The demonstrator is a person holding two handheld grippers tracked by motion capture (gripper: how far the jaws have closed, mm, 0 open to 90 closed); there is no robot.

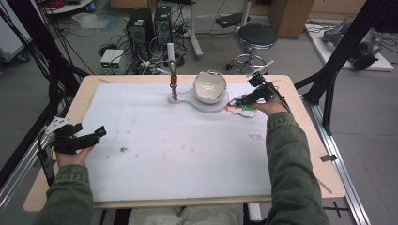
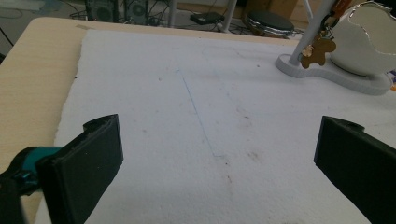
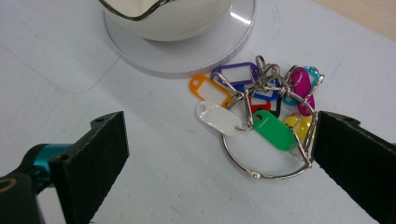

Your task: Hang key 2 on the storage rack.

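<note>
Even, soft indoor light; faint shadows; near fingers slightly blurred.

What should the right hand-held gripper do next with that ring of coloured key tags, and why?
Probably shift the right hand-held gripper slightly toward the metal ring, then close. Its jaws stand wide open over the white mat, and the ring of key tags lies off-centre, close against one jaw, so closing now might only nudge it.

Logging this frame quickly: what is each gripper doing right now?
Left gripper: open, holding nothing.
Right gripper: open, jaws either side of the key ring, not gripping it.
</note>
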